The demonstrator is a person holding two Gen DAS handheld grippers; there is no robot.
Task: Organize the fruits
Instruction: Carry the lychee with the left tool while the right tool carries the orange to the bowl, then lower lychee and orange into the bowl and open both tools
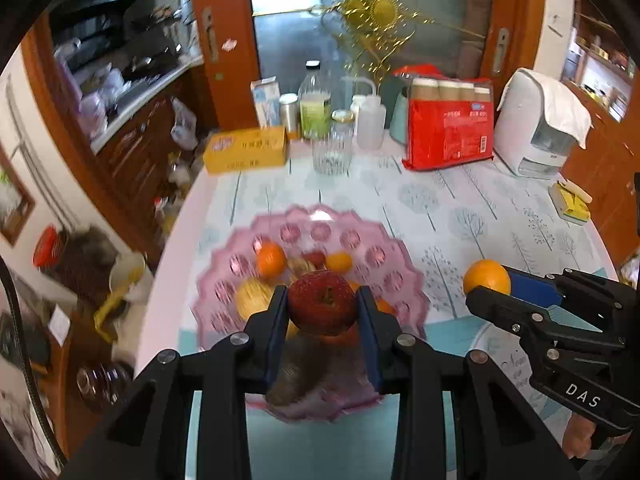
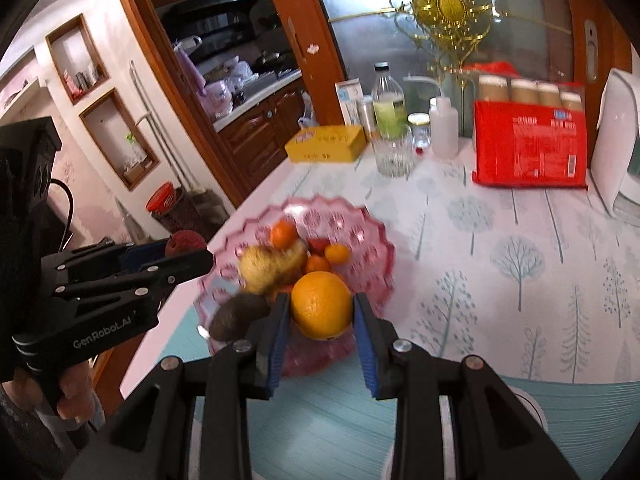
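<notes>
Left gripper [image 1: 323, 308] is clamped on a red apple [image 1: 322, 303], blue pads pressing both flanks, stem facing the lens, its skin speckled and matte. The fruit hangs above the pink bowl [image 1: 376, 256], hiding much of what lies under it. Right gripper [image 2: 320, 312] is clenched on a big orange [image 2: 321, 305], glossy and dimpled, also held over the bowl.

That bowl is translucent pink glass or plastic, with a scalloped rim and round dimples. Inside: small mandarins [image 2: 337, 253], a yellowish blurred fruit [image 2: 260, 266], something red half buried, and a dark brown oval [image 2: 239, 316] I can't name.

Motion blur smears the bowl's near edge. The gripper bodies cut off the lower table. White lettering reads "DAS" on the right gripper's body, "GenRoboLAI" on the left's. Fingers [image 2: 74, 396] curl round the left gripper's handle.

Beyond, on a tablecloth [image 2: 500, 248] printed with trees: a ribbed clear tumbler [image 2: 394, 152], a yellow box [image 2: 326, 144] and a red pack [image 2: 528, 146], print illegible.
</notes>
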